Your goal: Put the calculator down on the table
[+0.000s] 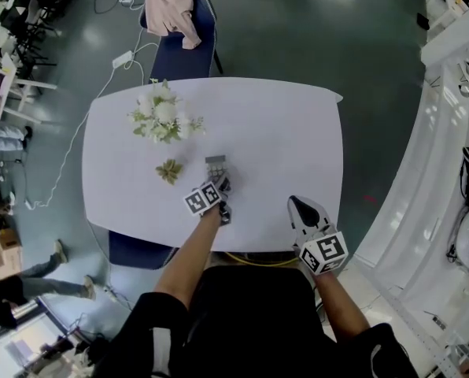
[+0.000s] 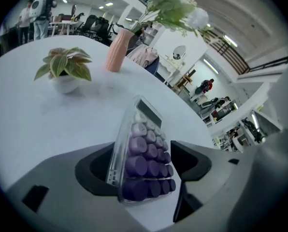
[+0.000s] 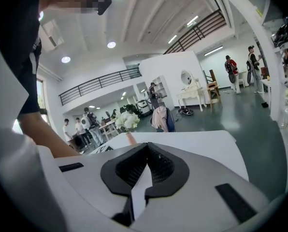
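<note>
A clear-cased calculator [image 2: 145,151] with purple keys stands tilted on its edge on the white table [image 2: 33,124], display end pointing away. My left gripper [image 2: 144,170] is open around it: the calculator leans toward the left pad, and a gap shows at the right pad [image 2: 190,161]. From the head view the calculator [image 1: 216,165] lies just beyond the left gripper [image 1: 221,184], near the table's middle. My right gripper [image 3: 146,148] is shut and holds nothing. It hovers at the table's near right edge [image 1: 305,209].
A small potted plant [image 1: 169,171] sits left of the calculator. Behind it stands a pink vase with white flowers [image 1: 162,116]. A blue chair with a pink garment [image 1: 174,10] stands beyond the table's far edge. Cables lie on the floor, and white counters [image 1: 447,132] run along the right.
</note>
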The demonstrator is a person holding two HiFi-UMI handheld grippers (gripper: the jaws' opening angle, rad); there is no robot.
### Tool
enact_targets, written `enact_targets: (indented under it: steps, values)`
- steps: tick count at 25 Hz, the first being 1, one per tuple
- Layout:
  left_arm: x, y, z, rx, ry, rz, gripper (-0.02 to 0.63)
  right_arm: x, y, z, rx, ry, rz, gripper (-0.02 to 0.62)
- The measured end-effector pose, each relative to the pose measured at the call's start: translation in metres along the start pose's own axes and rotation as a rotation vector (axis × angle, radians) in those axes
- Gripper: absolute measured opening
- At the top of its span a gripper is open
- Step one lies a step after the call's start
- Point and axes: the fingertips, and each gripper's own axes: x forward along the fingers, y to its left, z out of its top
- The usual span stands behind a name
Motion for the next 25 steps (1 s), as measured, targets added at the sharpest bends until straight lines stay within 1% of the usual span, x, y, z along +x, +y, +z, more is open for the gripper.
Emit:
enact_targets:
  steps: [3,6,9,12,13,15,17,19,22,25]
  values:
    - [-0.005,0.004,0.000,0.052,0.011,0.061,0.315,-0.009,-0.010,0.000,0.006,-0.029,-0.038,-0.002]
    - [-0.006,0.005,-0.002,0.088,0.013,0.077,0.319,-0.015,-0.023,-0.002,0.018,-0.037,-0.066,-0.002]
    - [-0.006,0.008,-0.001,0.074,0.013,0.072,0.319,-0.019,-0.035,0.000,0.008,-0.047,-0.095,-0.002]
    - [-0.014,0.015,0.003,0.001,-0.002,0.061,0.319,-0.026,-0.039,0.009,0.011,-0.057,-0.131,-0.002]
    - [-0.018,0.017,0.003,-0.021,-0.006,0.046,0.319,-0.029,-0.036,0.012,0.010,-0.062,-0.136,-0.002]
    - [-0.029,0.020,0.005,-0.021,-0.012,0.015,0.319,-0.032,-0.028,0.020,-0.003,-0.077,-0.136,-0.002]
    - [-0.044,0.018,0.010,0.006,-0.023,-0.021,0.319,-0.032,-0.017,0.026,-0.010,-0.098,-0.128,-0.002]
    - [-0.066,0.012,0.015,0.031,-0.045,-0.079,0.319,-0.029,0.002,0.027,-0.006,-0.105,-0.117,-0.002]
    - [-0.115,0.000,0.020,0.083,-0.096,-0.187,0.319,-0.023,0.046,0.024,-0.016,-0.104,-0.082,-0.002]
    - [-0.176,-0.013,0.027,0.168,-0.169,-0.294,0.319,-0.015,0.095,0.022,-0.049,-0.091,-0.047,-0.002]
